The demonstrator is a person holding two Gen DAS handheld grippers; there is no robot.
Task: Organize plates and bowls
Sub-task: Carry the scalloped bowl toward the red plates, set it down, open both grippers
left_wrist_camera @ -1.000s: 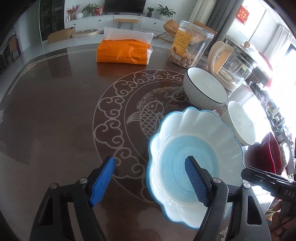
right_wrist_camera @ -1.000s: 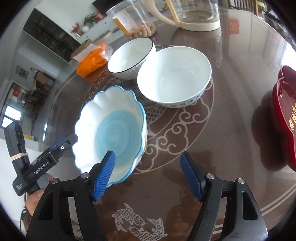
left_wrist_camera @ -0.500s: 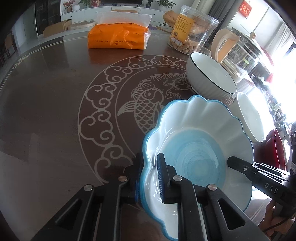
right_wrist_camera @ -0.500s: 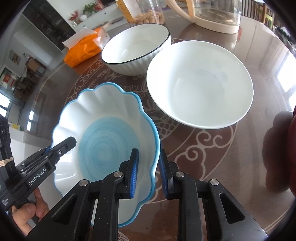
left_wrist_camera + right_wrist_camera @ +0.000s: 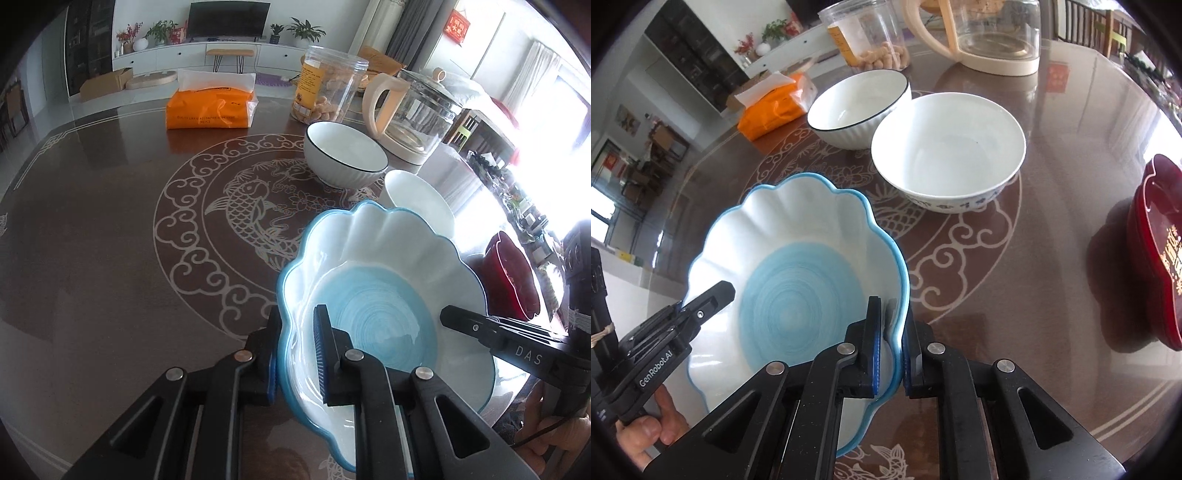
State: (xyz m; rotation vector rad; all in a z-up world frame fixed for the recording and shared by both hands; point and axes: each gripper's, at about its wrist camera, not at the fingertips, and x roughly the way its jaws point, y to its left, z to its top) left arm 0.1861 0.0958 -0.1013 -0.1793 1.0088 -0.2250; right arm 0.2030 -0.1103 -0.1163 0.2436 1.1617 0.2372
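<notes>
the scalloped blue bowl (image 5: 384,314) is clamped at opposite rims by the left gripper (image 5: 295,354) and right gripper (image 5: 890,354), seemingly raised off the table (image 5: 92,240).

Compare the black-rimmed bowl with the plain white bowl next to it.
The black-rimmed bowl has a dark line round its lip and a ribbed outside; the plain white bowl has a white lip, a smooth outside and small blue marks low on its wall. The plain one looks wider in the right wrist view. Both stand upright, white inside, seemingly empty, side by side.

Rimmed bowl (image 5: 858,107) behind plain bowl (image 5: 947,151), touching.
</notes>
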